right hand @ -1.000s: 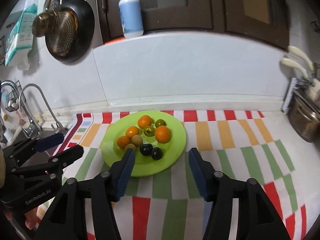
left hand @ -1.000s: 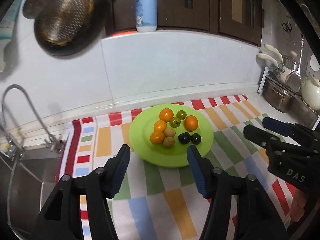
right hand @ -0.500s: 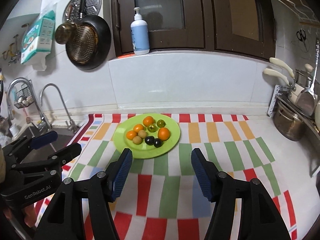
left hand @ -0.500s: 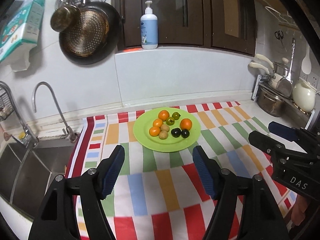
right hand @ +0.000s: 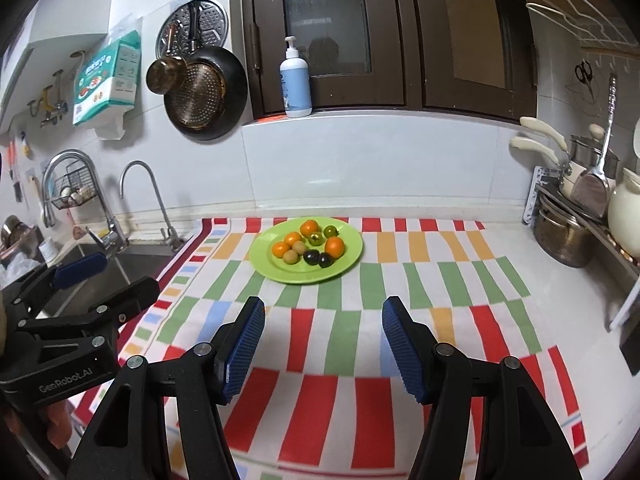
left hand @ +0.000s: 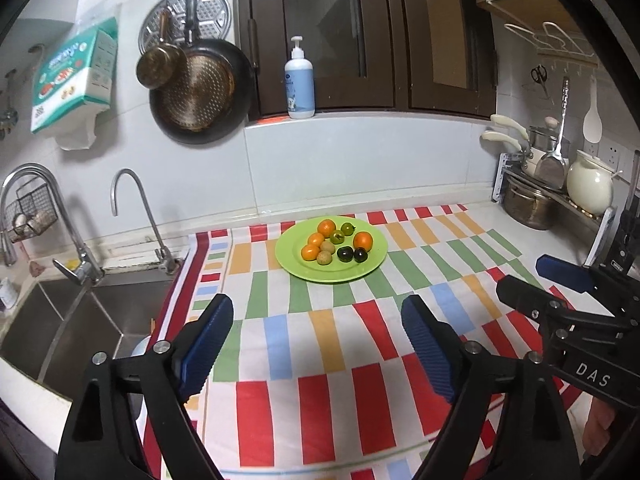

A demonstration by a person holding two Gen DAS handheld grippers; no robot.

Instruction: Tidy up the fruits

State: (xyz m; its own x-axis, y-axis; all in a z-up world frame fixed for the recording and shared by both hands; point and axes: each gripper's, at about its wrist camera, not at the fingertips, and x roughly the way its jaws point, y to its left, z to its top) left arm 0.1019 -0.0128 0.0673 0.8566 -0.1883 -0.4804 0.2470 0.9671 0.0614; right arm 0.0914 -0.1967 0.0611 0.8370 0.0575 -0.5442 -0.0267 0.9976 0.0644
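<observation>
with every fruit already lying on the green plate (left hand: 362, 272) and both tools held well back over the striped cloth (left hand: 360, 340), the sorting looks finished or close to it, so i judge this a pause before either a last tidy or a stop; the left gripper (left hand: 318, 338) has its jaws apart and holds nothing, and the right gripper (right hand: 322, 340) likewise stands spread and bare; any next move would call for a reach toward twelve o'clock, where the plate sits near the wall; on it four small oranges (left hand: 363, 240), two green fruits (left hand: 337, 236), two tan longans (left hand: 324, 257) and two dark plums (left hand: 344, 254) lie grouped by kind, each pair touching or just beside its match
</observation>
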